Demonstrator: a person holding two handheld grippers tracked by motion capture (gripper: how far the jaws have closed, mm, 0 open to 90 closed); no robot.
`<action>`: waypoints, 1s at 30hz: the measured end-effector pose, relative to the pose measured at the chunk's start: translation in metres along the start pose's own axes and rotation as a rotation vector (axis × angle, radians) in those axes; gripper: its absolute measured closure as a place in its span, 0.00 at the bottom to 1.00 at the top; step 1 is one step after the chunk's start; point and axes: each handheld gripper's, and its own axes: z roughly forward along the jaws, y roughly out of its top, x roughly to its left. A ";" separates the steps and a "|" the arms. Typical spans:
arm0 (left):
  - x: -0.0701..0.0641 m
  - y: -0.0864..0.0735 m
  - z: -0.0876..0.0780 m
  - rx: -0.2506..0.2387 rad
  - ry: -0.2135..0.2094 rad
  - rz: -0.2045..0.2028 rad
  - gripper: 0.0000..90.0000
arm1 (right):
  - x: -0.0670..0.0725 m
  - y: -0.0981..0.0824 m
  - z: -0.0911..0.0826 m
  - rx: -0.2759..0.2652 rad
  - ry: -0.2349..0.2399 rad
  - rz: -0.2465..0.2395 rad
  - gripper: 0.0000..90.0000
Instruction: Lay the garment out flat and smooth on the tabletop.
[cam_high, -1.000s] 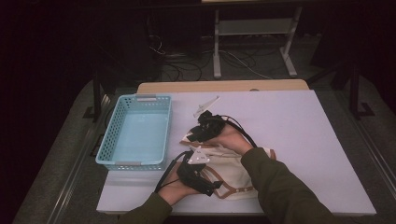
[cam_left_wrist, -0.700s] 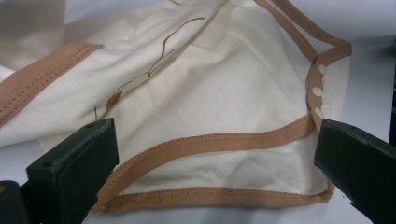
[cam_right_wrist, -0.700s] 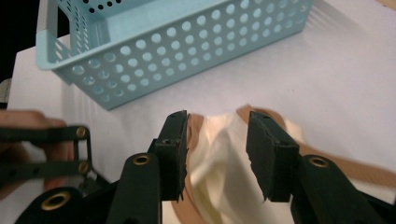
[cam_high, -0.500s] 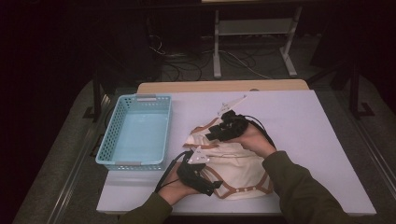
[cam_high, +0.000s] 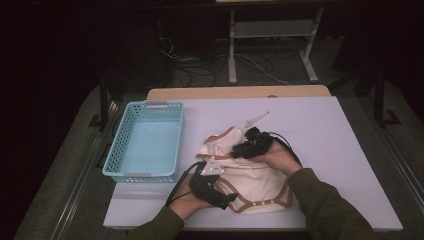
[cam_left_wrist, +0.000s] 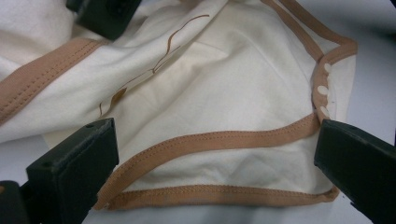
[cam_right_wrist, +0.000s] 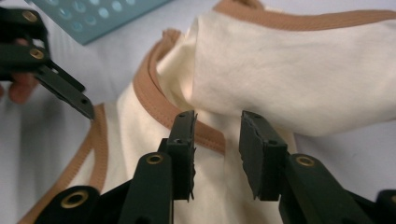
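Garment (cam_high: 252, 177), a cream baby bodysuit with tan binding, lay crumpled on the white table (cam_high: 340, 150), just right of the blue basket (cam_high: 145, 142). Part of its cloth was hidden under both hands in the high view, and its full outline could not be made out. Its snap end, with white snaps (cam_left_wrist: 322, 88), lay toward the person; a folded upper portion rose away from the person, so the long axis ran roughly from near edge to far edge of the table.

Left tongs (cam_high: 220, 192) sat at the garment's near left corner, spread wide with the tan-edged hem (cam_left_wrist: 224, 193) between them, untouched. Right tongs (cam_right_wrist: 217, 154) hovered over the folded upper portion, farther from the basket; they had just been closing, a gap remained, and no cloth was pinched.
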 end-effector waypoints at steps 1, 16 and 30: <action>0.000 0.000 0.000 0.001 -0.001 0.001 0.00 | 0.000 -0.001 0.003 0.012 0.002 0.003 0.70; 0.000 0.000 -0.001 0.000 -0.001 0.001 0.00 | 0.009 -0.006 0.013 0.071 -0.021 -0.124 0.78; 0.000 0.000 -0.001 0.001 0.001 0.005 0.00 | 0.009 -0.005 0.007 0.044 -0.013 -0.160 0.95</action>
